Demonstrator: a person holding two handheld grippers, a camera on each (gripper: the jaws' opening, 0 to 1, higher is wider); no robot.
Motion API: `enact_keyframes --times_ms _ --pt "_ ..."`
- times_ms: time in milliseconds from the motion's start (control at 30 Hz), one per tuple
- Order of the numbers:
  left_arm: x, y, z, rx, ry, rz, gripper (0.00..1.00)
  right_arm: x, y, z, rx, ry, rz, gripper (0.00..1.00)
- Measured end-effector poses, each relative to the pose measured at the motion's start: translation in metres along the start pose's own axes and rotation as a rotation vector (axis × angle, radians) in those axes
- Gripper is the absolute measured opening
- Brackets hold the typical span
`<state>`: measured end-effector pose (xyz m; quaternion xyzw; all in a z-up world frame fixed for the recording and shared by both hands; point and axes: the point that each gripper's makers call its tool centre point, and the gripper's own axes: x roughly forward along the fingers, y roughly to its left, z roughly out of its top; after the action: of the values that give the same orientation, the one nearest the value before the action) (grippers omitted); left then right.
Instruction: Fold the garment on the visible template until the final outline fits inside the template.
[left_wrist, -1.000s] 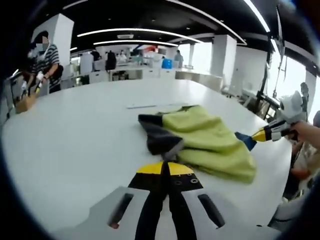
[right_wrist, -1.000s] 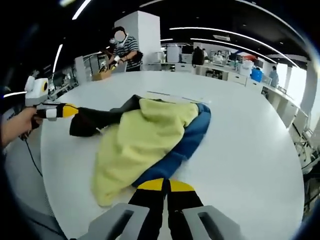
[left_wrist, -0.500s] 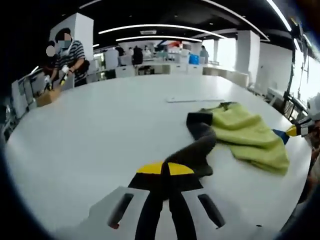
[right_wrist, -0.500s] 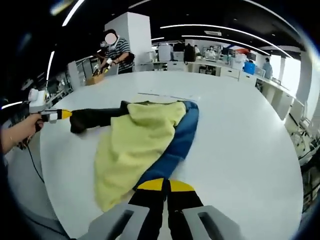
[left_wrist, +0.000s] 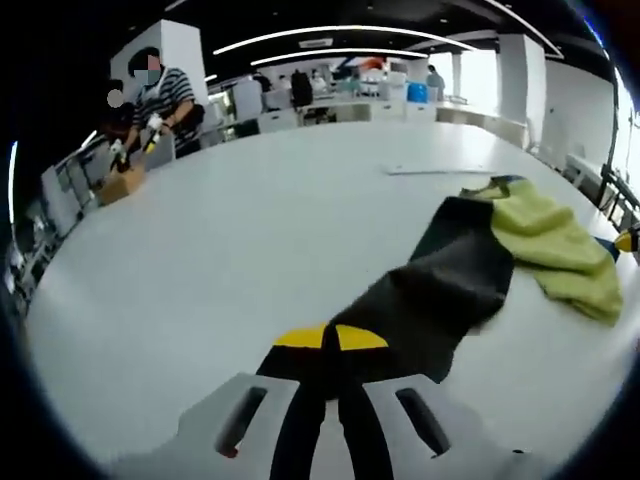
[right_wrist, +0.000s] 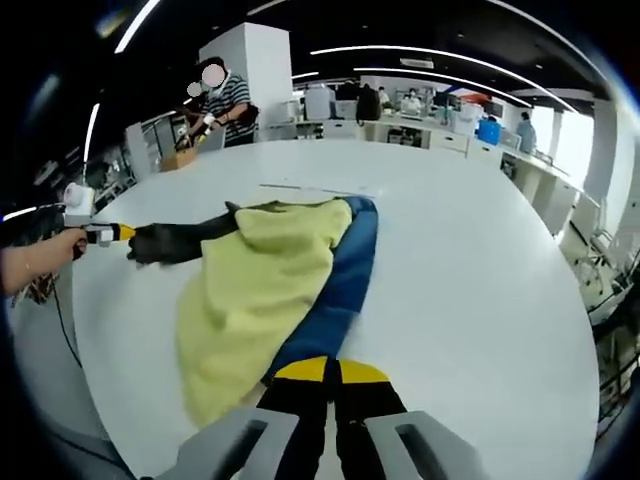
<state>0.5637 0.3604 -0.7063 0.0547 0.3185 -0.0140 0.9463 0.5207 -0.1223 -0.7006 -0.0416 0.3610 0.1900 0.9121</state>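
Observation:
A garment with a yellow-green body (right_wrist: 250, 290), a dark grey sleeve (right_wrist: 180, 241) and a blue sleeve (right_wrist: 335, 290) lies spread on the white table (right_wrist: 470, 270). My left gripper (left_wrist: 330, 338) is shut on the end of the dark sleeve (left_wrist: 450, 275), which stretches away toward the yellow-green body (left_wrist: 550, 245). The right gripper view has that left gripper (right_wrist: 128, 235) at the left, in a person's hand. My right gripper (right_wrist: 330, 370) is shut on the blue sleeve's end. Its yellow tip (left_wrist: 626, 242) peeks in at the left gripper view's right edge. A thin pale template strip (right_wrist: 310, 188) lies just beyond the garment.
A person in a striped top (right_wrist: 222, 92) works at a cardboard box (right_wrist: 180, 158) on the table's far side. The table edge (right_wrist: 90, 400) curves close to both hands. Desks and white pillars fill the room behind. Bare tabletop (left_wrist: 230, 230) stretches to the left of the garment.
My left gripper has drawn the dark sleeve outward, away from the body, so it now lies stretched long. The blue sleeve has straightened under my right gripper's hold.

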Motion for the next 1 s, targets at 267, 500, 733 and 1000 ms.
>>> enact_keyframes --times_ms 267,500,733,1000 --pt "0.01 0.017 0.002 0.027 0.026 0.039 0.0 -0.004 -0.023 0.001 0.032 0.0 -0.04 0.0" --pt "0.016 0.022 0.005 0.042 0.036 0.045 0.0 -0.004 -0.044 -0.002 0.036 0.013 -0.079 0.0" --pt "0.022 0.031 0.007 0.017 0.032 0.05 0.0 -0.004 -0.072 -0.005 0.045 0.026 -0.145 0.0" --pt "0.029 0.041 0.013 0.043 0.041 0.067 0.0 -0.006 -0.105 -0.008 0.017 0.057 -0.217 0.0"
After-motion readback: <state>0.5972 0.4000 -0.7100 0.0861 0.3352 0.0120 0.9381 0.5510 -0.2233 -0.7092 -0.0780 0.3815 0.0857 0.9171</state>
